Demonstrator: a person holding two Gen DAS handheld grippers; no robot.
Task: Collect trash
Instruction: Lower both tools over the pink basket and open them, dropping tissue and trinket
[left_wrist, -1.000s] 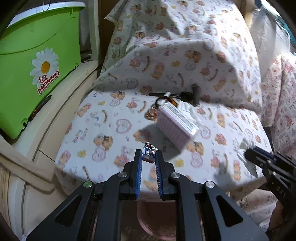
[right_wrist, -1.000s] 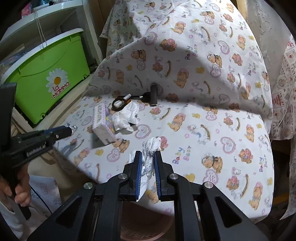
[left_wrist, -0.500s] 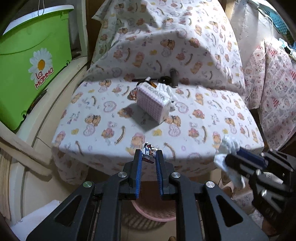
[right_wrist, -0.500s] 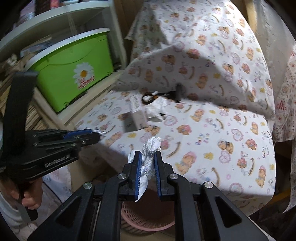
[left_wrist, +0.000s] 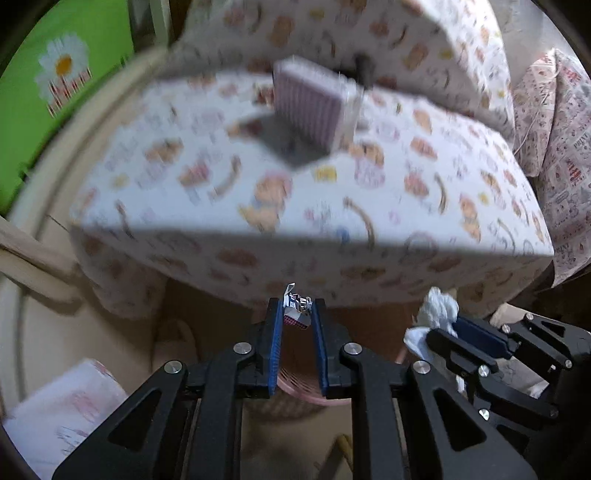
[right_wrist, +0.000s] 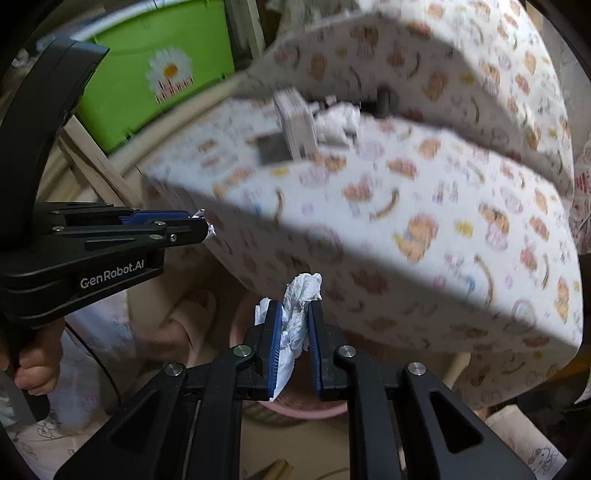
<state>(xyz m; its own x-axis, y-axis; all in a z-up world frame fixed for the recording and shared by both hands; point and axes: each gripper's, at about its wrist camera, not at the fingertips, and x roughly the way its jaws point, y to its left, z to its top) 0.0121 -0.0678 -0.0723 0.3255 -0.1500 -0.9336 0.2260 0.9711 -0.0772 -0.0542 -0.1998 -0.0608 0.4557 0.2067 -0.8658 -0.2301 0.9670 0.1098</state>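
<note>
Left wrist view: left gripper (left_wrist: 297, 314) jaws clamp small wrapper (left_wrist: 295, 316); right gripper (right_wrist: 294, 325) clamps tissue (right_wrist: 297, 317); bkgd blurred.

Two grippers were in view: the left gripper (left_wrist: 297, 314) and the right gripper (right_wrist: 295, 314). There was one small foil wrapper (left_wrist: 296, 309) and two crumpled white tissues, one tissue (right_wrist: 297, 314) between blue pads and another tissue on the cushion (right_wrist: 338, 120). One pink basket (left_wrist: 295, 387) stood below. One striped box (left_wrist: 314, 103) sat on one bear-print cushion (left_wrist: 332, 199). One green bin (right_wrist: 147, 74) stood behind.
</note>
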